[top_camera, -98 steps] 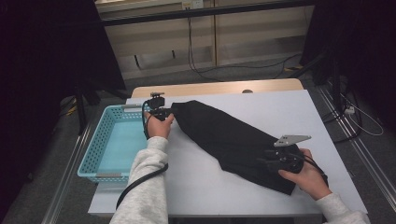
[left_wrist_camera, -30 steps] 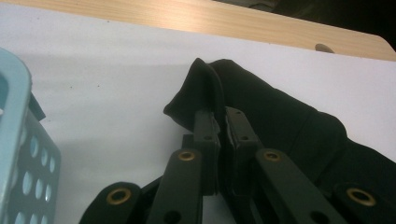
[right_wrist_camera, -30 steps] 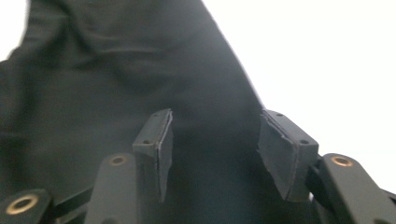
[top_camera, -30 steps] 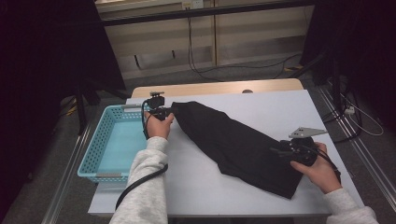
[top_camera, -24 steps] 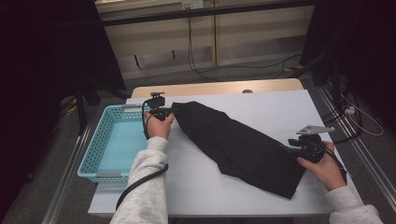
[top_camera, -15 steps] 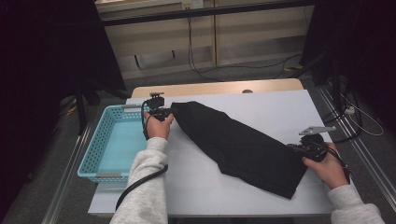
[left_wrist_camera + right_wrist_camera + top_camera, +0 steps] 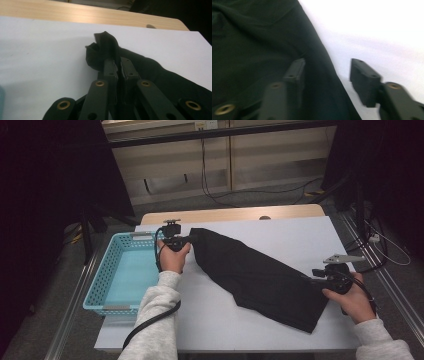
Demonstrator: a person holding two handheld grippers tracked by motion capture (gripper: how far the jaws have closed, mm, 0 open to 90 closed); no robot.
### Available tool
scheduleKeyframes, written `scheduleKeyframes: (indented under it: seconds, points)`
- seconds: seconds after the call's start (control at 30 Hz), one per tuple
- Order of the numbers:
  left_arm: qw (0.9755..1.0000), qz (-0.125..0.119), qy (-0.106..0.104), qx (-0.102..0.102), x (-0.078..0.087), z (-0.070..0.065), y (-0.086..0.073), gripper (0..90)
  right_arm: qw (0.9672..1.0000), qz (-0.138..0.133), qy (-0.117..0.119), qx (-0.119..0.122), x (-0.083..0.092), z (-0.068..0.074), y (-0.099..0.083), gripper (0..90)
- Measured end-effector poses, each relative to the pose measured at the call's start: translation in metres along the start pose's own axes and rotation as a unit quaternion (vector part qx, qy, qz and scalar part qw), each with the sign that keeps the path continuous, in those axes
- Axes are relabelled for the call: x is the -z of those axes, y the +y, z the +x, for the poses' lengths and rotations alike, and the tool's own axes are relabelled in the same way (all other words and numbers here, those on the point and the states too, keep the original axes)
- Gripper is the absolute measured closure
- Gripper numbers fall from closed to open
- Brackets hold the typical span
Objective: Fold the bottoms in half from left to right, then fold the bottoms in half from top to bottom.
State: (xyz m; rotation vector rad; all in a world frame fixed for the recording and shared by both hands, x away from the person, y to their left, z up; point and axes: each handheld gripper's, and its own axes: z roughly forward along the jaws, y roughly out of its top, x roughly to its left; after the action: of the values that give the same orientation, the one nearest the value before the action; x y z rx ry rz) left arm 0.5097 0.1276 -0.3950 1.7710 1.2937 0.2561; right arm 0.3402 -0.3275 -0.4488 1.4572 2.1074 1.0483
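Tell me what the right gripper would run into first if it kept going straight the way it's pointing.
The black cloth. The right gripper has just been opening, its jaws straddling the cloth's edge without pressing it, so going on would likely push into the fabric lying on the white table.

The right gripper (image 7: 316, 276) just opened its fingers over the black cloth's (image 7: 260, 275) edge.

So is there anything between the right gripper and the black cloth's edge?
Nothing visible. The right gripper has just been opening, and its jaws straddle the edge of the black cloth on the white table, pads apart from it.
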Motion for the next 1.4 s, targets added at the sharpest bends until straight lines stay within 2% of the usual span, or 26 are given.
scheduleKeyframes:
  seconds: [0.03,0.1,0.17,0.2,0.23,0.27,0.4,0.43,0.7,1.07,1.4]
  points:
    - [0.9998,-0.005,-0.018,-0.003,0.001,-0.006,0.0,84.9,1.0,-0.004,-0.001,-0.001,-0.001,0.002,0.0,35.6]
    - [0.9996,-0.005,-0.025,-0.009,0.001,-0.009,0.0,84.9,1.0,-0.005,0.002,-0.002,-0.002,0.003,0.0,34.4]
    - [0.9985,-0.003,-0.048,-0.026,0.0,-0.016,0.0,84.9,1.0,-0.007,0.0,-0.006,-0.003,0.004,0.0,29.1]
    - [0.9985,-0.003,-0.048,-0.026,0.0,-0.016,0.0,84.9,1.0,-0.007,0.0,-0.006,-0.003,0.004,0.0,29.1]
    - [0.9976,-0.002,-0.057,-0.039,-0.001,-0.022,-0.002,84.9,1.0,-0.006,0.002,-0.007,-0.004,0.004,0.0,27.7]
    - [0.9973,0.0,-0.059,-0.043,-0.001,-0.025,-0.004,84.9,1.0,-0.006,0.001,-0.007,-0.004,0.004,0.0,26.2]
    - [0.9961,0.004,-0.071,-0.052,-0.004,-0.029,-0.008,84.9,0.9999,-0.01,-0.001,-0.009,-0.004,0.005,0.001,22.1]
    - [0.9951,0.009,-0.078,-0.06,-0.006,-0.033,-0.012,84.9,0.9999,-0.013,-0.003,-0.011,-0.004,0.005,0.001,20.1]
    - [0.9921,0.015,-0.094,-0.081,-0.01,-0.045,-0.024,85.0,0.9997,-0.019,-0.003,-0.016,-0.005,0.005,0.001,17.1]
    - [0.9895,0.018,-0.115,-0.086,-0.011,-0.053,-0.033,85.0,0.9997,-0.024,0.004,-0.01,-0.007,0.009,0.004,15.4]
    - [0.9882,0.02,-0.119,-0.095,-0.009,-0.059,-0.037,85.0,0.9997,-0.024,0.006,-0.007,-0.007,0.011,0.005,15.3]
